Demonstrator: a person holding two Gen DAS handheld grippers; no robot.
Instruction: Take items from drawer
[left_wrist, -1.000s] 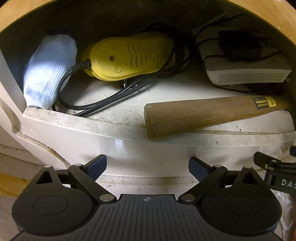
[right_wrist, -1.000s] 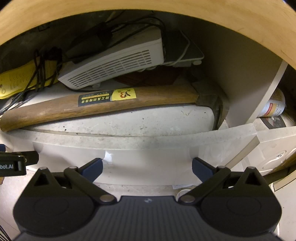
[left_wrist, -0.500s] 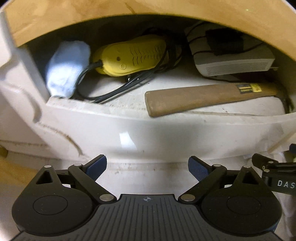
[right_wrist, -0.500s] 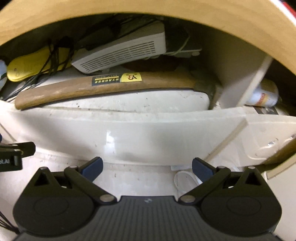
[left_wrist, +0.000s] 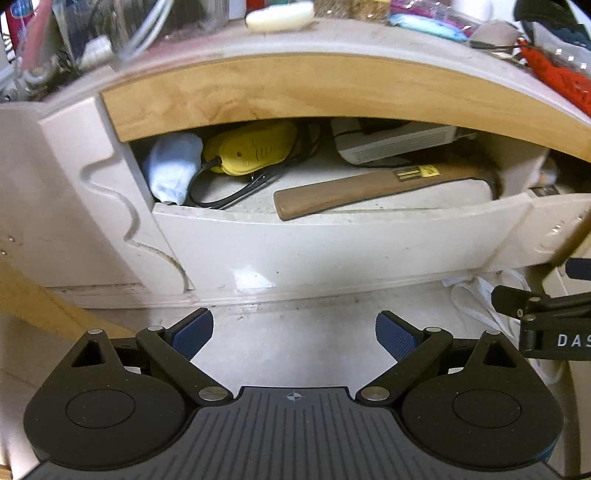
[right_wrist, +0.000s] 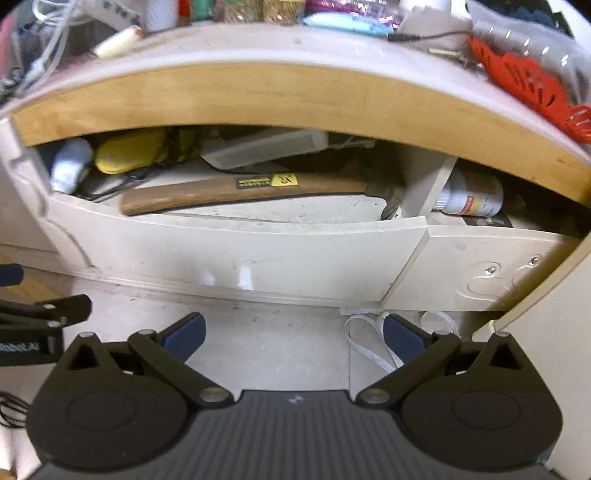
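Both grippers — left gripper (left_wrist: 294, 330), right gripper (right_wrist: 294, 332) — hang spread and empty, well short of the hammer (left_wrist: 373, 188) in the open drawer (left_wrist: 332, 240).

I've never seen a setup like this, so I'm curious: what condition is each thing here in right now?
drawer: pulled open
left claw: open, empty
right claw: open, empty
hammer: lying flat in the drawer
yellow device: lying in the drawer, cord attached
sock: slumped at the drawer's left end
white box: lying at the back
bottle: on its side, next compartment
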